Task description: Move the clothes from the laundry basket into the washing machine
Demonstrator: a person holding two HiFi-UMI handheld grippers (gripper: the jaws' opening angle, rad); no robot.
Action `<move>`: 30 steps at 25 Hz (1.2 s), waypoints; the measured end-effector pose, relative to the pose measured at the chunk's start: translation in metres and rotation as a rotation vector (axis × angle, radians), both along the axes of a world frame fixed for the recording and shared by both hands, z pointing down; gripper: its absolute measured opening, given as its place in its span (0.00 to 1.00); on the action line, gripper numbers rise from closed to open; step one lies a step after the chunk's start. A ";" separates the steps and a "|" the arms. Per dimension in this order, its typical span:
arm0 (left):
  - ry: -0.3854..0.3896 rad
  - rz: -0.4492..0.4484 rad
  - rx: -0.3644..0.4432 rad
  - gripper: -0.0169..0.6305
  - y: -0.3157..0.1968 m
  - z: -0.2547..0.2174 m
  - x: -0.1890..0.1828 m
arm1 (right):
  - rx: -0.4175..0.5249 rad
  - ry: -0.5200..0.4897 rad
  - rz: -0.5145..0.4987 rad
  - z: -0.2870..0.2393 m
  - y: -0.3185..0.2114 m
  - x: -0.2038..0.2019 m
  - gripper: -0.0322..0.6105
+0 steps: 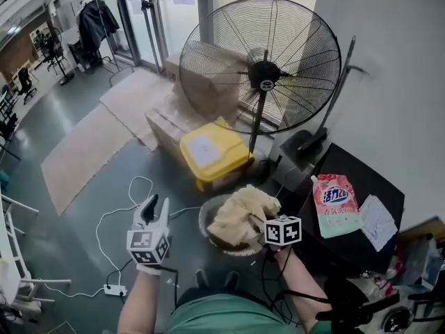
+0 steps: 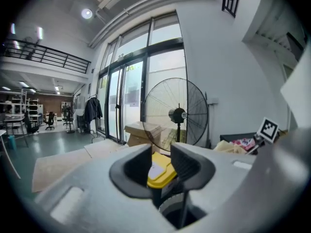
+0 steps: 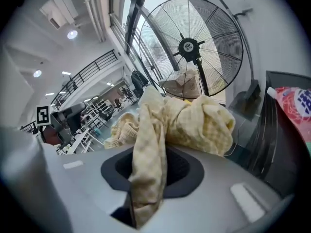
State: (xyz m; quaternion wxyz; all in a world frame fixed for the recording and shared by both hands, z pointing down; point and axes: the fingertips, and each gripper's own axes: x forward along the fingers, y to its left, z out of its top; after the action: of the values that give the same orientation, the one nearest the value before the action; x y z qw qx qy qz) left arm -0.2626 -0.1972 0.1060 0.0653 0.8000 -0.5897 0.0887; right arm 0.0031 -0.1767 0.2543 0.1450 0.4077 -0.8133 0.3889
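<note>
The right tool (image 1: 263,223) is closed on a yellow cloth (image 1: 240,211). One fold runs straight between the jaws, and the rest is bunched in front of the tips, over the basket (image 1: 203,223) on the floor (image 1: 76,186). The left tool (image 1: 157,207) has its jaws a little apart and holds nothing; it is left of the basket, apart from the cloth. A dark machine (image 1: 361,179) stands just right of the basket. I judge it is the washer, though no door is visible. So the cloth must go to the right, and the right hand is nearer.
</note>
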 end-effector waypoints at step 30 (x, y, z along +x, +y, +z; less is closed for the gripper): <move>0.026 0.349 -0.076 0.20 -0.022 0.038 0.094 | 0.045 0.007 0.314 -0.029 0.069 0.058 0.20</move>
State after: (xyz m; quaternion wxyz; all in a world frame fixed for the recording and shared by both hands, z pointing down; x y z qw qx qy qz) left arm -0.1688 -0.2196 0.1439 0.0865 0.8884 -0.4371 0.1104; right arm 0.0611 -0.1079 0.2255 0.0761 0.5344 -0.7475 0.3871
